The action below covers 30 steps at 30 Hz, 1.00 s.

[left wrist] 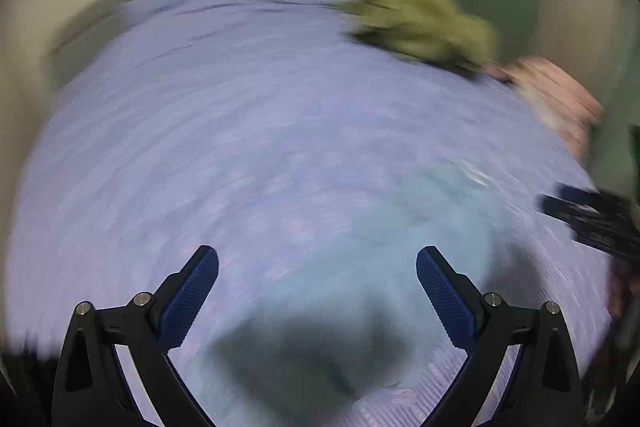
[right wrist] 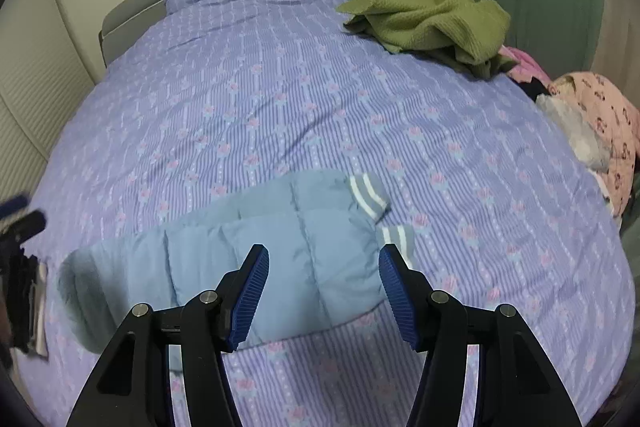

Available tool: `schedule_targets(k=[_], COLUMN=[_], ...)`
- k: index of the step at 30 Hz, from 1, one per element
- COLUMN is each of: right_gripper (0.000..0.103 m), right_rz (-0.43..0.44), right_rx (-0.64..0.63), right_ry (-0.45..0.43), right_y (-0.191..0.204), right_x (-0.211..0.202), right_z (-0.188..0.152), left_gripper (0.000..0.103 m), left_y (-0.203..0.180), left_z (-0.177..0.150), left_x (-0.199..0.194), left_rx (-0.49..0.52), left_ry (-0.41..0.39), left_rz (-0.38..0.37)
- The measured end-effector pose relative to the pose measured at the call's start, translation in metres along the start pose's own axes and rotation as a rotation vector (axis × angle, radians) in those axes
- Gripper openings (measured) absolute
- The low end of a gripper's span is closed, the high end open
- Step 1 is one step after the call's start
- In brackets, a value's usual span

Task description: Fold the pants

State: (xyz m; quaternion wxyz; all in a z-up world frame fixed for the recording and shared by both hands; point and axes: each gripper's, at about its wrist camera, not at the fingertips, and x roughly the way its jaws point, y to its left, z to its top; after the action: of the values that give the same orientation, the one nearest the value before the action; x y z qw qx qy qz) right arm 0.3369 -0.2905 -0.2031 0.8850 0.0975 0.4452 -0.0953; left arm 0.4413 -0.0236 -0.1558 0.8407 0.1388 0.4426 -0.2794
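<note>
both grippers, left gripper (left wrist: 317, 283) and right gripper (right wrist: 324, 285), hang open above the folded pants (right wrist: 248, 247); smooth edges flat, i'd say.

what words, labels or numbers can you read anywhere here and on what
None can be read.
The pink pyjama cloth bears small dark printed figures, too small to make out.
The blue pants show only white stripes at the cuffs, no text.
The left wrist view is blurred throughout.

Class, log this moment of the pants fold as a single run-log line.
left claw: open, empty | right claw: open, empty | light blue pants: folded, flat on striped bedspread
</note>
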Motion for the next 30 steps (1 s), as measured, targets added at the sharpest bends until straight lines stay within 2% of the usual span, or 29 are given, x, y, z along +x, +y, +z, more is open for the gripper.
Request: schedule_targets(k=[2,3,4,6,10,16,20,24,26,28,30], right_gripper=[0.058,0.058,0.058,0.058,0.058,0.058,0.058,0.058,0.058,0.058,0.058], right_rz=[0.012,0.020,0.020,0.030,0.051,0.062,0.067,0.069,0.068,0.071,0.080], right_rx=[0.024,0.045,0.060,0.106,0.194,0.288,0.303,0.282,0.269,0.264,0.256], right_ry=[0.020,0.026,0.032,0.056,0.096,0.153,0.157,0.154,0.160,0.160,0.155], right_y=[-0.006,-0.010,-0.013,-0.021,-0.036,-0.053,-0.059,-0.059,-0.057,-0.057,-0.056], right_x=[0.005,0.007,0.009,0.015,0.034,0.061,0.057,0.049,0.051,0.050,0.047], right_z=[-0.006,-0.009,-0.011,-0.016,-0.023,-0.031,-0.038,-0.042,-0.041,-0.040,-0.038], left_gripper=[0.093,0.084,0.081,0.081,0.081,0.074,0.072,0.053,0.045,0.022,0.016], left_y=[-0.007,-0.011,-0.014,-0.022,-0.040,-0.059,-0.067,-0.091,-0.099,-0.103,-0.106], left_z=[0.022,0.030,0.035,0.046,0.052,0.057,0.055,0.045,0.040,0.038,0.039], left_x=[0.035,0.049,0.064,0.099,0.143,0.173,0.189,0.200,0.200,0.195,0.190], left_rx=[0.096,0.116,0.131,0.159,0.150,0.055,0.019,0.070,0.102,0.129,0.149], left_ry=[0.089,0.126,0.168,0.269,0.391,0.447,0.495,0.570,0.584,0.580,0.576], left_rz=[-0.120,-0.158,-0.191,-0.257,-0.321,-0.391,-0.446,-0.468,-0.454,-0.445,-0.460])
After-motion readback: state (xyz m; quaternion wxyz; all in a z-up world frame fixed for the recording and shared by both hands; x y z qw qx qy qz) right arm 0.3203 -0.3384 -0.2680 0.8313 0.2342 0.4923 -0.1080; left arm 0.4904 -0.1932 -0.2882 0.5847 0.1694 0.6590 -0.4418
